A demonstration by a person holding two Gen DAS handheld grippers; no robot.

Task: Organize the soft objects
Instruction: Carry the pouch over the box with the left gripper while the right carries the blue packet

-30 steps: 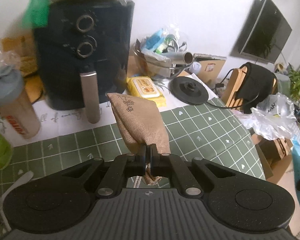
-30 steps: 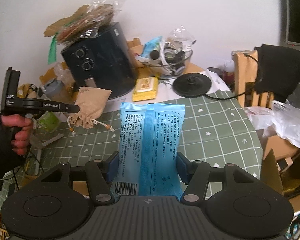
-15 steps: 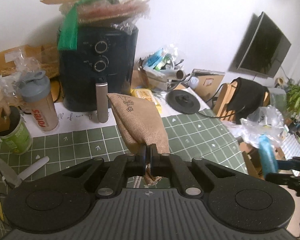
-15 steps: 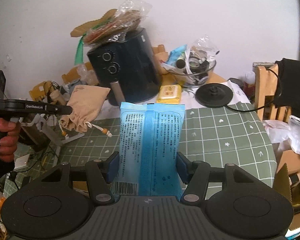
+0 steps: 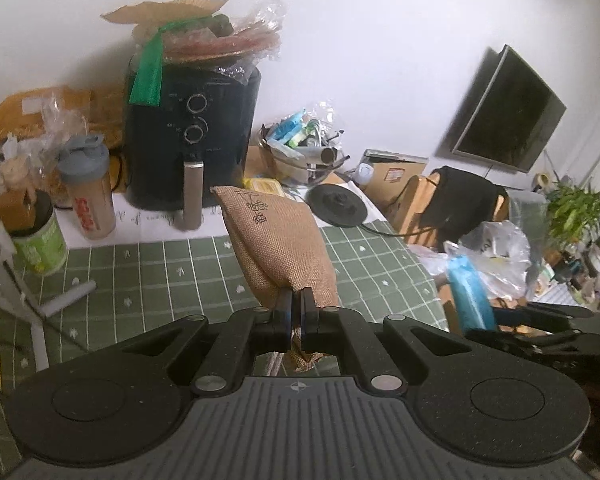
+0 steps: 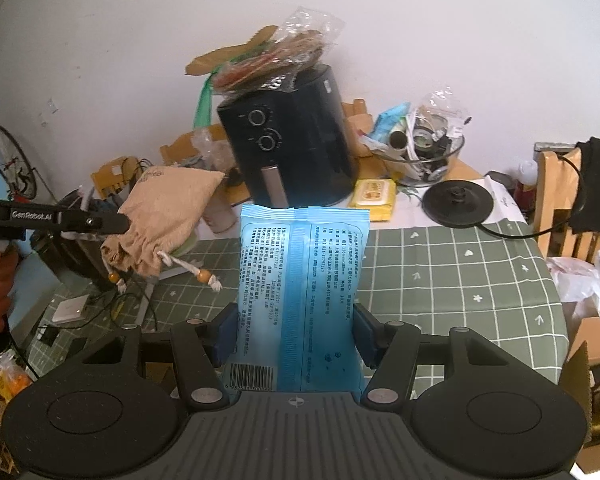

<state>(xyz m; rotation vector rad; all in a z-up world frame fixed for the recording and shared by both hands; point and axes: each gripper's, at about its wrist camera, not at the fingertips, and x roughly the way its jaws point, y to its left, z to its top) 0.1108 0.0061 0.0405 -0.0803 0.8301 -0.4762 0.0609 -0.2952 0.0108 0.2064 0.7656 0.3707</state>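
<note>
The right gripper (image 6: 296, 332) is pointing forward and down over the green table (image 6: 440, 272), its fingers pressing both sides of a blue wipes pack (image 6: 300, 288) standing between them. The left gripper (image 5: 296, 312) is pinching the neck of a burlap pouch (image 5: 276, 244), whose body is lying beyond its tightly closed fingers.

pouch (image 5: 278, 240): tan, black print | pack (image 6: 300, 280): blue | tablecloth (image 6: 440, 280): green, white grid
</note>
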